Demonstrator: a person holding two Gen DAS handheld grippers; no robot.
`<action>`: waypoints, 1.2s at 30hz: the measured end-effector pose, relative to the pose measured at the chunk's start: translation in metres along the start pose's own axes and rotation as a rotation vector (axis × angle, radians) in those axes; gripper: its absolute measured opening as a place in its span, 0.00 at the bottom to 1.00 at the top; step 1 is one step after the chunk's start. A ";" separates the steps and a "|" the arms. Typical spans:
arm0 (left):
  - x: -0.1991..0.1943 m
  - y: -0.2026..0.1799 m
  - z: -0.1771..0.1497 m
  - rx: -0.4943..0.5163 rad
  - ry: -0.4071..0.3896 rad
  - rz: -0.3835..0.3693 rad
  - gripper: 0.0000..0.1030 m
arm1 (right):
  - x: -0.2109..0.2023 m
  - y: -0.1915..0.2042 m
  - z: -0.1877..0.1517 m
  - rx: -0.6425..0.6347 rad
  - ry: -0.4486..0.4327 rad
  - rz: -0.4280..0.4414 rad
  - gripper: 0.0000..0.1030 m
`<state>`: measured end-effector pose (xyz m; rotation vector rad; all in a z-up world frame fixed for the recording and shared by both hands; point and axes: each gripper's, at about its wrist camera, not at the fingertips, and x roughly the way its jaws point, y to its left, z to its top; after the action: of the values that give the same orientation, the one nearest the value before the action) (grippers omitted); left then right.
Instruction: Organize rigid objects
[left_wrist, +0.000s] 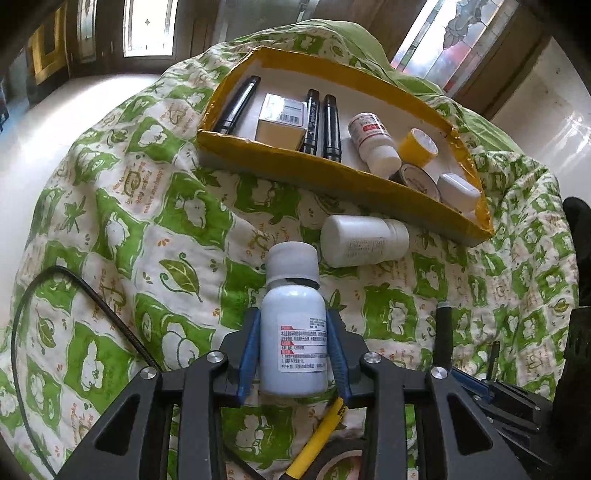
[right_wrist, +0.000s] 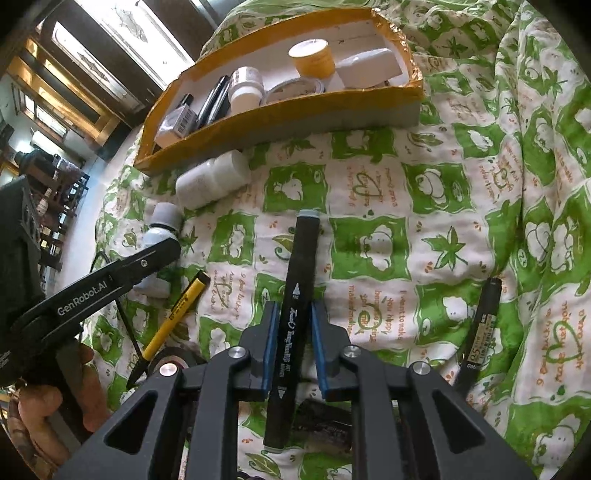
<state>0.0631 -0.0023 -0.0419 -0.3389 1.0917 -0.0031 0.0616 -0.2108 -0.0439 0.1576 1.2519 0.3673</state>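
A: Bottles first. We see our left gripper with its blue pads against both sides of a pale blue plastic bottle with a grey cap, clenched on its body, the cap pointing away toward the box.

B: Agreed. Our right gripper has a black art marker with a grey end cap lying between its blue pads, but a gap shows on each side, so we call it released around the marker, which rests on the green-and-white patterned quilt.

A: A white plastic bottle lies on its side just beside the near wall of the shallow cardboard box edged in yellow tape.

B: Inside that box we count black markers, a small white carton with a barcode, a white bottle with a red label, a yellow tape roll and white containers.

A: A yellow pen with a black tip lies on the quilt between our grippers.

B: And a black gel pen lies well to the right of the marker.
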 end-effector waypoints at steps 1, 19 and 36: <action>0.000 0.000 0.000 0.005 -0.002 0.002 0.35 | 0.001 0.000 0.000 0.000 0.000 -0.001 0.17; -0.010 -0.009 0.000 0.043 -0.053 -0.003 0.35 | -0.014 0.009 -0.002 -0.038 -0.068 0.037 0.14; -0.021 -0.011 0.000 0.049 -0.085 -0.049 0.35 | -0.039 -0.003 0.004 -0.002 -0.136 0.072 0.14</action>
<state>0.0549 -0.0089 -0.0212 -0.3188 0.9971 -0.0580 0.0555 -0.2269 -0.0083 0.2233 1.1138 0.4134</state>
